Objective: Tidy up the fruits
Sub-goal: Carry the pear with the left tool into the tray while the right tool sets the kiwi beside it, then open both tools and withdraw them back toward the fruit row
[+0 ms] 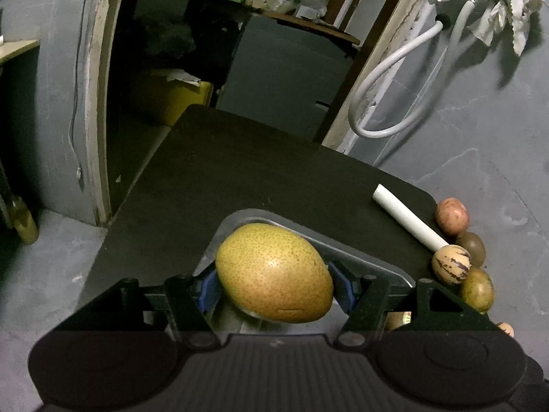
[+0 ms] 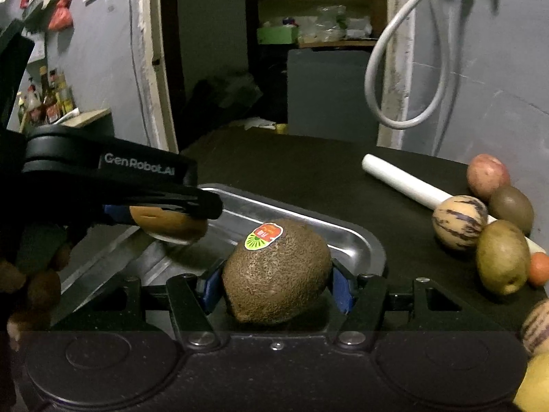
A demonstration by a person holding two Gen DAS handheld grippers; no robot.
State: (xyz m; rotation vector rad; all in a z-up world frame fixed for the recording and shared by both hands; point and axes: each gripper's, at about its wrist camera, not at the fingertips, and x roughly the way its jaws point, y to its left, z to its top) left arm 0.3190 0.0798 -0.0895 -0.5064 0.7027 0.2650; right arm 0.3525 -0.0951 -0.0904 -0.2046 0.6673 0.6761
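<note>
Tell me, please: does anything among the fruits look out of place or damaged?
One thing: a white stick lies on the dark table with its far end under the fruit pile, beneath the striped fruit. It is no fruit. The pear and the kiwi, each held in a tool, show no visible damage.

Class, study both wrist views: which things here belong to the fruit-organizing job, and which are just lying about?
Belong to the job:
left gripper holding the yellow pear
right gripper holding the kiwi
metal tray
loose fruits on the table's right side

Lying about:
white tube
looped hose
rag on the wall
</note>
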